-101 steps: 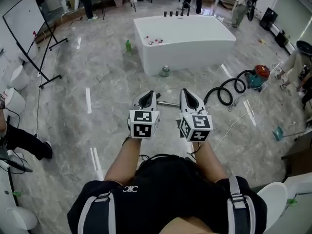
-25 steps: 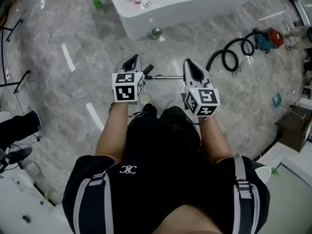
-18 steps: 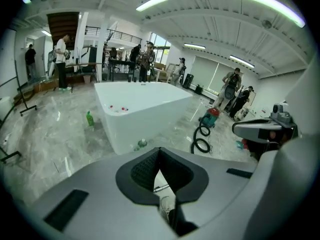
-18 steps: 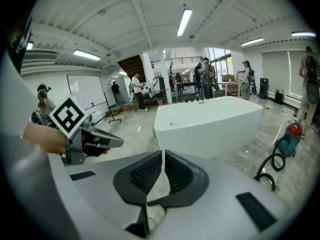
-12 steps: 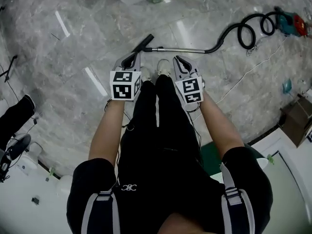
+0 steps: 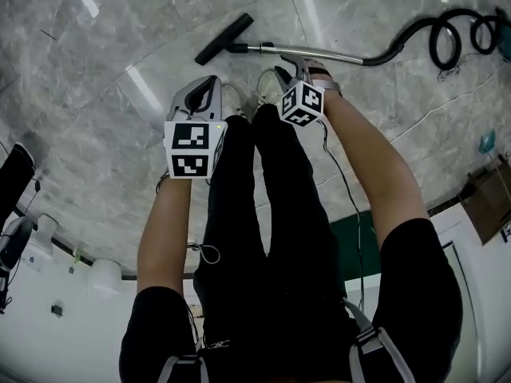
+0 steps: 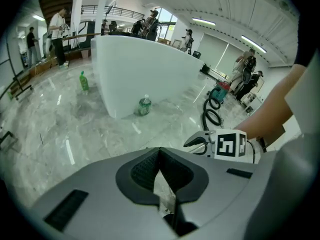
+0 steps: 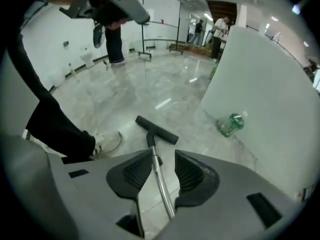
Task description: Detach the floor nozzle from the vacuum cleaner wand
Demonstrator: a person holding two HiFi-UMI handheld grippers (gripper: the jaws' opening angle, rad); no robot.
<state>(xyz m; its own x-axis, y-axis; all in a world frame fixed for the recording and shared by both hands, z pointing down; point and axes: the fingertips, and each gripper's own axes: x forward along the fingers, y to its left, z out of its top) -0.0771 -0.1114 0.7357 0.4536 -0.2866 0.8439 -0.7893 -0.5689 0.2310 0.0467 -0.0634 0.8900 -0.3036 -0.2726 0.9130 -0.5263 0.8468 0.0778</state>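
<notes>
The black floor nozzle (image 6: pixel 223 40) lies on the marble floor, joined to the chrome wand (image 6: pixel 319 53), which runs right into a black hose (image 6: pixel 435 42). My right gripper (image 6: pixel 285 64) hangs just over the wand near its nozzle end. In the right gripper view the gripper (image 8: pixel 163 159) is open, its jaws having just been opening. The wand (image 8: pixel 156 166) shows in the gap with the pads off it, and the nozzle (image 8: pixel 156 130) lies beyond. My left gripper (image 6: pixel 214 80) is shut and empty, left of the person's shoes and short of the nozzle, pads together (image 7: pixel 160 151).
A white tub-shaped counter (image 7: pixel 150 69) stands ahead, with a green bottle (image 7: pixel 144 105) on the floor at its base and another (image 7: pixel 83 81) further left. The vacuum body (image 7: pixel 220 91) sits at the far end of the hose. The person's shoes (image 6: pixel 267 86) stand beside the wand. People stand in the background.
The person has bent down, and both grippers have dropped towards the floor, close to the wand. The right gripper has rolled and its jaws have parted. Nozzle and wand have not moved.
</notes>
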